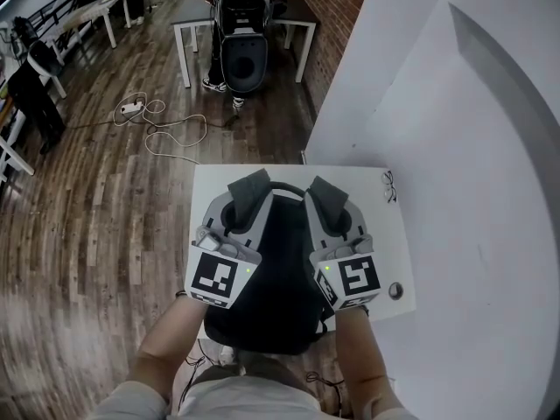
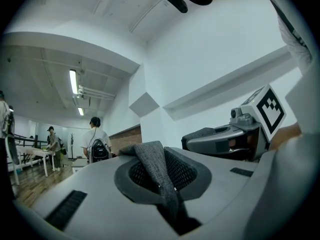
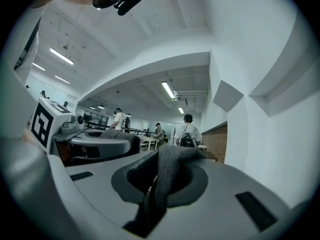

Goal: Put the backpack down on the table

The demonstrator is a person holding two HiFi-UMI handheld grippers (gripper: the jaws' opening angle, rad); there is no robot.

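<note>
A black backpack (image 1: 271, 269) hangs upright between my two grippers, above the near half of a small white table (image 1: 385, 234). My left gripper (image 1: 247, 189) is shut on its left shoulder strap (image 2: 152, 171), a grey woven band pinched in the jaw slot. On the other side my right gripper (image 1: 325, 191) is shut on the right shoulder strap (image 3: 167, 176), which bulges up out of the jaws. The carry handle (image 1: 284, 188) arches between the two grippers. Whether the backpack's bottom touches the table is hidden. Each gripper shows in the other's view: the right gripper (image 2: 235, 139) and the left gripper (image 3: 100, 141).
A white curved wall (image 1: 464, 129) stands right of the table. A small round thing (image 1: 395, 290) and a dark scribble mark (image 1: 389, 185) lie on the tabletop's right side. A person with a backpack (image 1: 241, 33) stands by desks across the wooden floor; white cables (image 1: 166, 129) lie there.
</note>
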